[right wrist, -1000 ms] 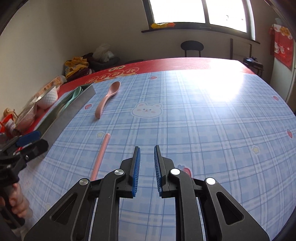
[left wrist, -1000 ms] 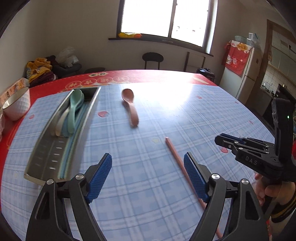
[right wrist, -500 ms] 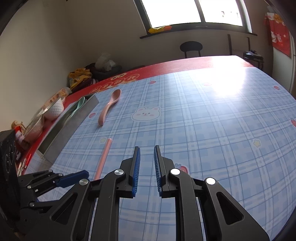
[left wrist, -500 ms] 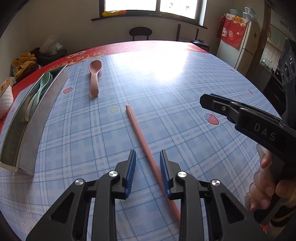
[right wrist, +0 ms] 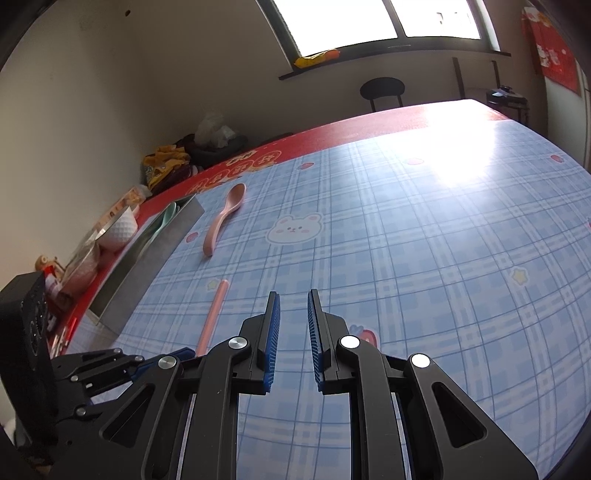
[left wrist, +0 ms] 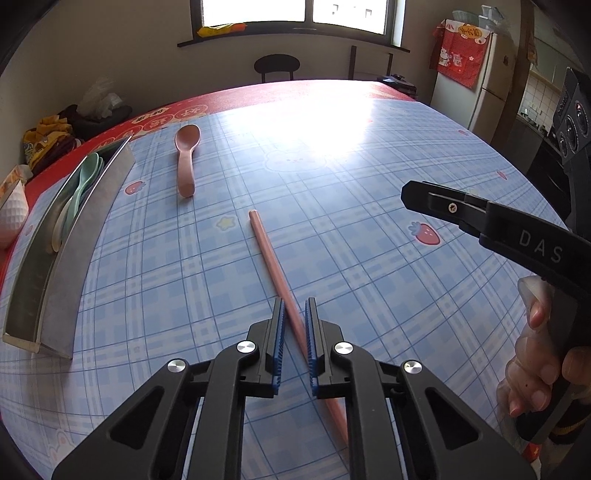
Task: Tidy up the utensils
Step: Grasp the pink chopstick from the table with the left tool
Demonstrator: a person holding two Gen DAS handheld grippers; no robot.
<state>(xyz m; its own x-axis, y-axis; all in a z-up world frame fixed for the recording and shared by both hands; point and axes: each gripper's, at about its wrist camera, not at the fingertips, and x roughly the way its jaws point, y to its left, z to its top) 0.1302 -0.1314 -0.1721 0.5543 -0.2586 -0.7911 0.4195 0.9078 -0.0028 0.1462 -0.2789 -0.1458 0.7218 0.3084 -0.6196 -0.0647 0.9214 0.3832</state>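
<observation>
Two hand-held grippers work over one table. The left hand-held gripper (left wrist: 294, 314) tilts steeply down at the table, its blue pads drawn in on a pink chopstick (left wrist: 271, 260) that runs between them; the pads sit right against its sides, pinching it where it lies on the cloth. The right hand-held gripper (right wrist: 293, 299) points down more gently and hovers over bare cloth with its jaws nearly pressed together, only a narrow slit between the pads and nothing in it. From the left wrist view, that right tool reaches in from the right side, with a hand (left wrist: 535, 369) wrapped around its handle.

The chopstick is the landmark: beyond its far tip lies a pink spoon (left wrist: 186, 158), bowl pointing away, well apart from it. Left of the chopstick stands a long metal tray (left wrist: 74, 258), holding pale green and white spoons (left wrist: 83, 184) at its far end. Left of the tray sits a white bowl (left wrist: 11, 214).

The table (left wrist: 369, 258) wears a blue checked cloth with a bunny, stars and strawberries, over a red cloth showing at the far edge. Beyond it are a dark chair (left wrist: 276, 68), a bright window (left wrist: 295, 11), and a white fridge (left wrist: 484, 74) with a red cover.
</observation>
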